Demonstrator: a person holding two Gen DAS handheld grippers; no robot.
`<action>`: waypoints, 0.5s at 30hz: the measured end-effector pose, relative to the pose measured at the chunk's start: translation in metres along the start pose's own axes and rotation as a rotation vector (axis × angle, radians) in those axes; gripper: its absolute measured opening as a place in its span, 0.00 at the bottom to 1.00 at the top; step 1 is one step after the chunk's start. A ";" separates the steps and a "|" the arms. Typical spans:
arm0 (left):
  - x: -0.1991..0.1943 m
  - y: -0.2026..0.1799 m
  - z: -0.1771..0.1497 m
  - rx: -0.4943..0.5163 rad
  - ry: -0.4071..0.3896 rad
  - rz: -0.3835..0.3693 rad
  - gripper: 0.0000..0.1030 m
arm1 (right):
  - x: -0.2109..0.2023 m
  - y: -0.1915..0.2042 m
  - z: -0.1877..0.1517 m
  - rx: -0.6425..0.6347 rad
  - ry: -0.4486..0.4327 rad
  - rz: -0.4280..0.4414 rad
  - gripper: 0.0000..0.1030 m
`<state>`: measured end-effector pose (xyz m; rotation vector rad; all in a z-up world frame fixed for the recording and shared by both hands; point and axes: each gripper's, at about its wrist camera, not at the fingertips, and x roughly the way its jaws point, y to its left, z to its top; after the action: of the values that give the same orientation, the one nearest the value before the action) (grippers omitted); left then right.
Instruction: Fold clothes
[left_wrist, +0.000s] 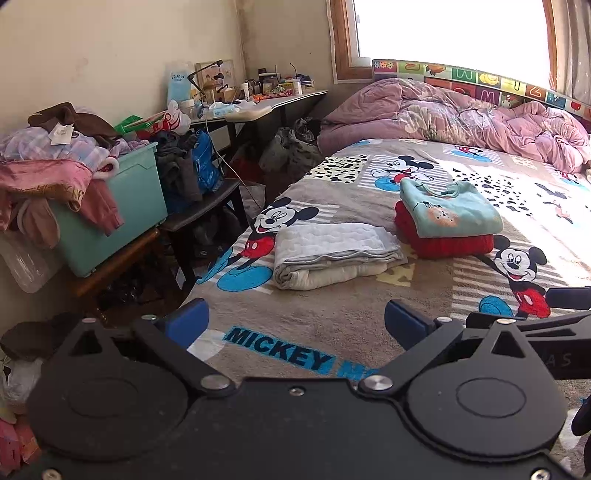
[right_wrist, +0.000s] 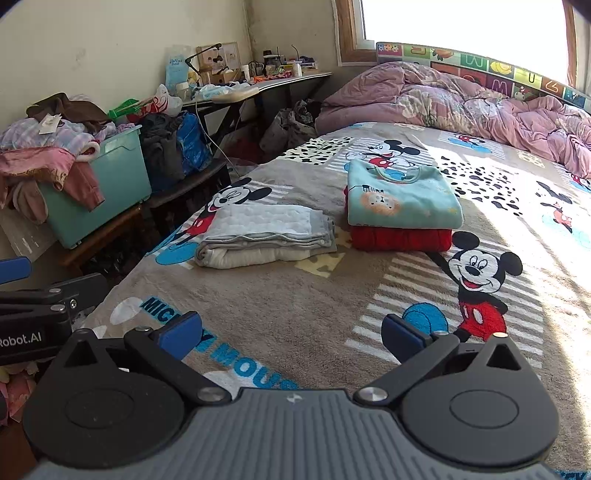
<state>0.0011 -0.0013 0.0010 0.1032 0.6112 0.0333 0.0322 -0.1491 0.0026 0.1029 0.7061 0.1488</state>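
Note:
A folded grey-white quilted garment (left_wrist: 334, 254) (right_wrist: 264, 234) lies on the Mickey Mouse blanket (left_wrist: 332, 325) (right_wrist: 314, 302). To its right a folded teal sweater (left_wrist: 448, 206) (right_wrist: 400, 197) sits on a folded red garment (left_wrist: 450, 245) (right_wrist: 400, 238). My left gripper (left_wrist: 295, 321) is open and empty above the blanket's near edge. My right gripper (right_wrist: 291, 328) is open and empty, beside it on the right. Both are well short of the folded piles. The right gripper's fingertip (left_wrist: 569, 297) shows in the left view.
A teal bin (left_wrist: 114, 210) (right_wrist: 99, 184) heaped with unfolded clothes stands on a wooden stool left of the bed. A cluttered desk (left_wrist: 273, 101) is at the back wall. A crumpled pink duvet (left_wrist: 461, 118) (right_wrist: 461, 107) lies at the bed's far end.

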 end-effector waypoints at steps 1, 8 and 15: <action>0.000 0.000 0.000 0.001 0.001 0.002 1.00 | 0.000 0.000 0.000 -0.001 0.001 -0.001 1.00; 0.000 -0.002 0.000 0.003 -0.007 0.012 1.00 | -0.001 -0.001 0.001 -0.007 0.008 0.000 1.00; 0.000 -0.002 -0.001 0.002 -0.006 0.020 1.00 | 0.001 -0.001 -0.003 0.002 -0.001 0.003 1.00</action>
<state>0.0008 -0.0035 0.0002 0.1117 0.6039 0.0517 0.0310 -0.1502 -0.0010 0.1061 0.7056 0.1510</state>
